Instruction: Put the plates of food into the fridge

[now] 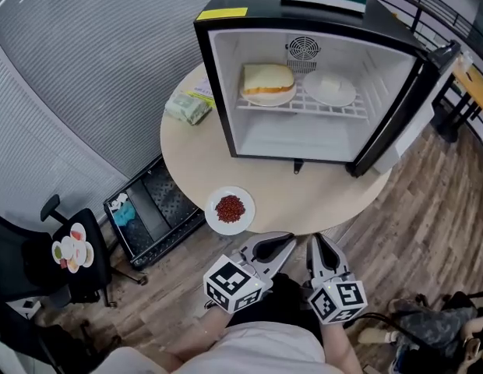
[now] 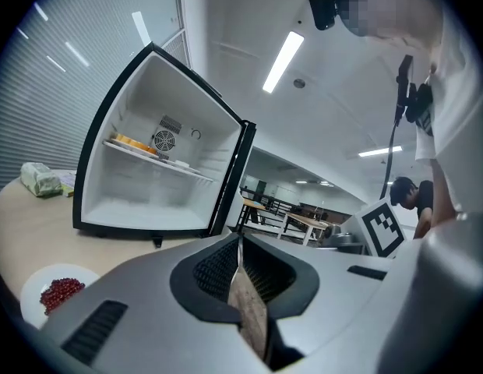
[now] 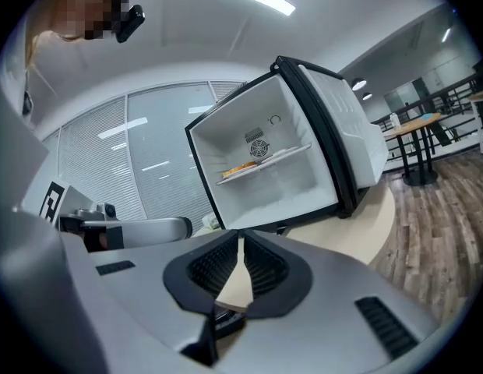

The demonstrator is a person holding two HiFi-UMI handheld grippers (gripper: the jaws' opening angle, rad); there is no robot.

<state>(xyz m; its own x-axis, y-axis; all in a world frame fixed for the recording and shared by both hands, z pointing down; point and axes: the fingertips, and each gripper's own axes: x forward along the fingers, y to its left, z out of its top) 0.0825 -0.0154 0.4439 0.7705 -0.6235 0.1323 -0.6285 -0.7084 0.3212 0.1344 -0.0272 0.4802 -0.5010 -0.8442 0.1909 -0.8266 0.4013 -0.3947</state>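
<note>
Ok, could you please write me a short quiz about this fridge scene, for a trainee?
1. How many plates are on the shelf of the mini fridge?
2. Where is the plate of red food? A: on the round table, in front of the mini fridge. B: on the shelf. C: on top of the mini fridge.
3. True or false: the left gripper holds a plate.
Key: 1 two; 2 A; 3 false, its jaws are shut on nothing.
</note>
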